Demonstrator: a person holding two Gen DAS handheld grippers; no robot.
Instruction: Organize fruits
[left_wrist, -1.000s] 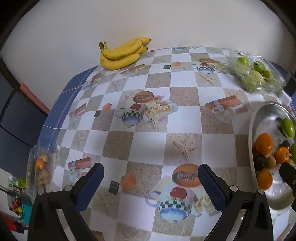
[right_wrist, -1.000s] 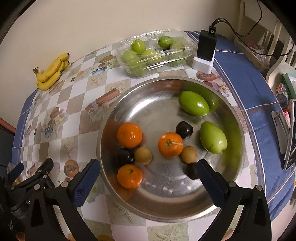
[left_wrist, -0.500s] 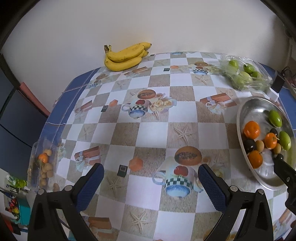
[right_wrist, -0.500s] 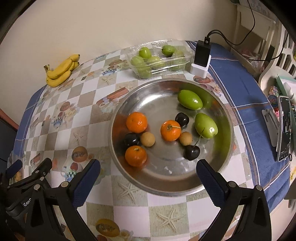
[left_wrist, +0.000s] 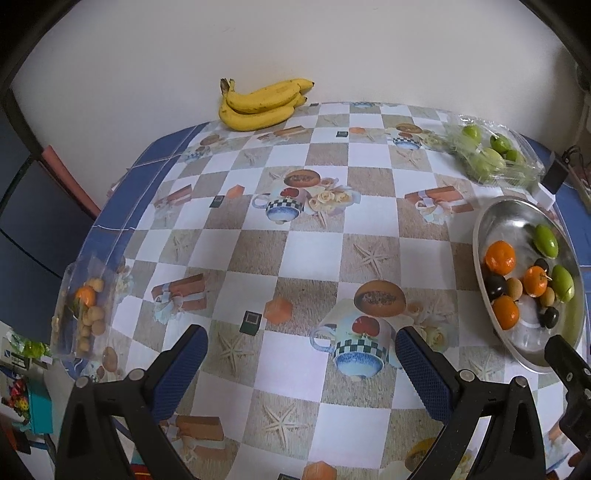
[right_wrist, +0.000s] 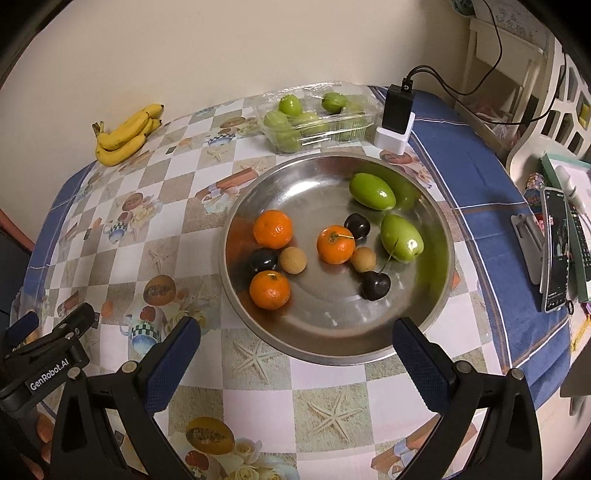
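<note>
Fruit fills the steel bowl (right_wrist: 439, 266) on the checked tablecloth (right_wrist: 192, 206): three tangerines (right_wrist: 272, 229), two green mangoes (right_wrist: 372, 192), dark cherries (right_wrist: 375, 285) and small brown longans (right_wrist: 292, 260). Right gripper (right_wrist: 295, 354) hangs above the bowl's near rim, jaws spread wide, holding nothing. Left gripper (left_wrist: 301, 354) is likewise wide apart and empty over bare cloth. Bananas (left_wrist: 258, 103) lie by the wall, near a clear tray of green fruit (right_wrist: 314, 118).

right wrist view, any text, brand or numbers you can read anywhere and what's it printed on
"GenRobot.AI": white print on the black body of the left tool, low at the left edge.
phone screen at the right: lit, its text too small to read.
black charger: only a small round mark, no words.
</note>
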